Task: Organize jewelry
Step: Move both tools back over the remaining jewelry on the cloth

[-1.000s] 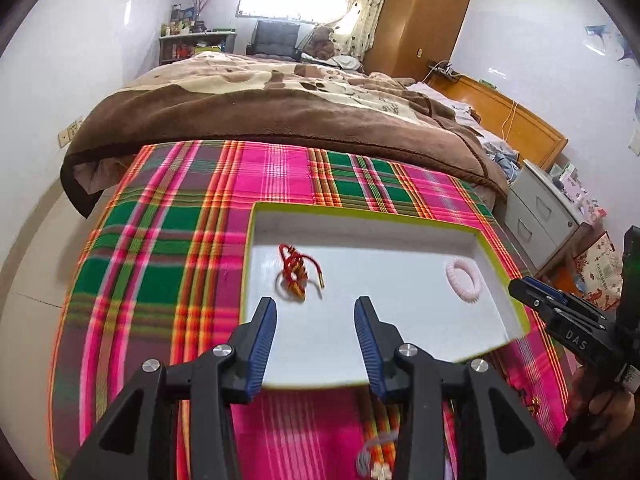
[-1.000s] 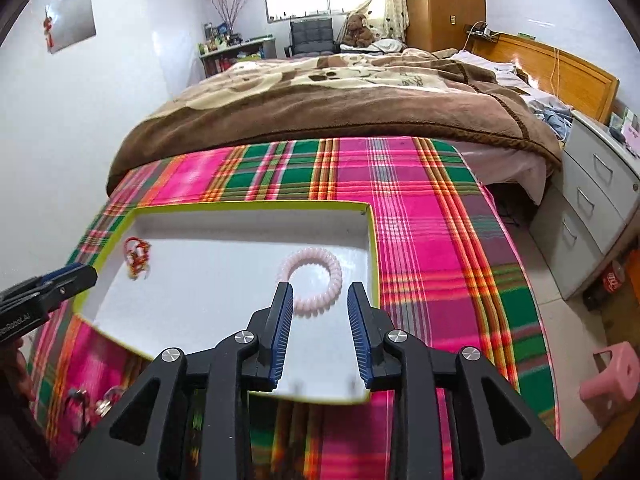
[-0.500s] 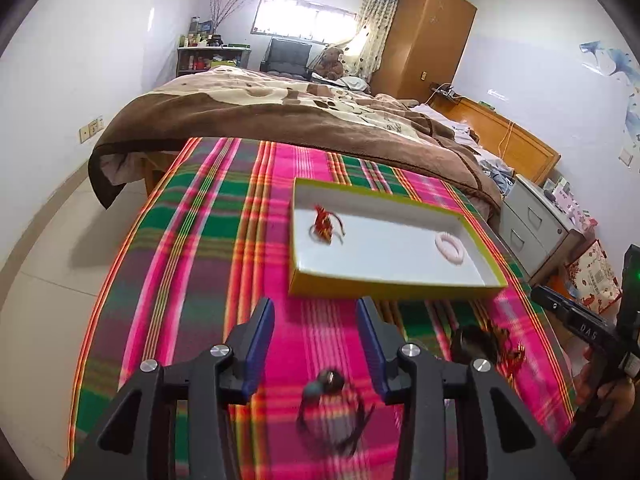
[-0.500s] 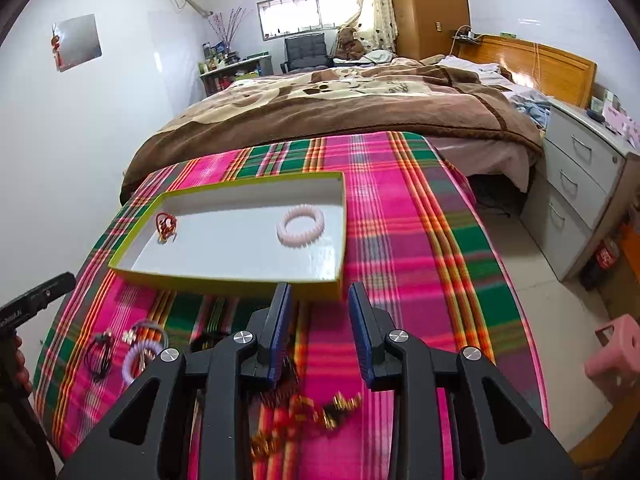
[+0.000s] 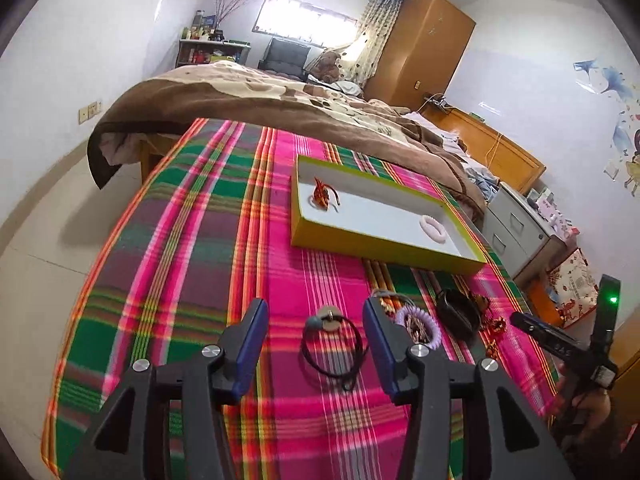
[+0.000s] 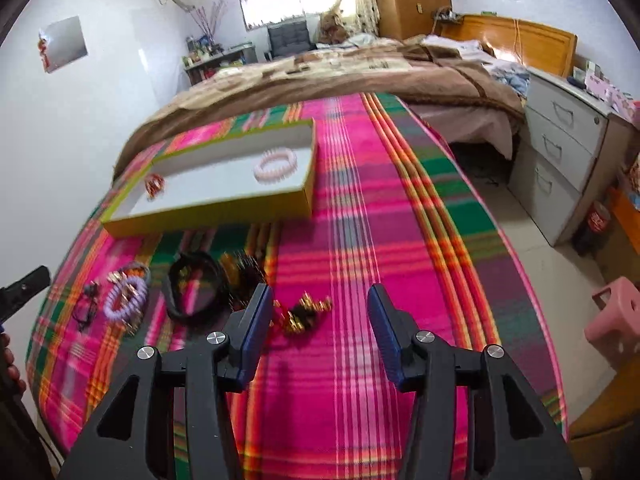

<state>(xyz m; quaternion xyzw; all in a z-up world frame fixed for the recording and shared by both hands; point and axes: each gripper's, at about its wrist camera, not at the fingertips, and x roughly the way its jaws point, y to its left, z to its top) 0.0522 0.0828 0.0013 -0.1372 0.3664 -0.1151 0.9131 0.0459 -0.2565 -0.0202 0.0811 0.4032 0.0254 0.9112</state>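
A yellow-green tray (image 5: 384, 245) (image 6: 208, 211) with a white floor lies on the plaid cloth. It holds a red knotted cord (image 5: 322, 197) (image 6: 154, 184) and a pink coil bracelet (image 5: 433, 229) (image 6: 276, 165). Loose jewelry lies nearer: a black cord loop with a pendant (image 5: 334, 342) between my open left gripper's (image 5: 314, 344) fingers, a purple coil bracelet (image 5: 420, 326) (image 6: 125, 299), a black band (image 5: 458, 314) (image 6: 192, 288), and a red-gold piece (image 6: 300, 312) just left of centre in my open right gripper (image 6: 320, 322). Both grippers are empty.
The plaid cloth (image 5: 192, 240) covers a table that ends at the floor on the left. A bed with a brown blanket (image 5: 256, 100) lies behind it. Grey drawers (image 6: 560, 152) and a pink stool (image 6: 616, 316) stand to the right.
Both grippers have pulled back from over the tray toward the near table edge. The right gripper has opened wider. The loose jewelry has come into view under them.
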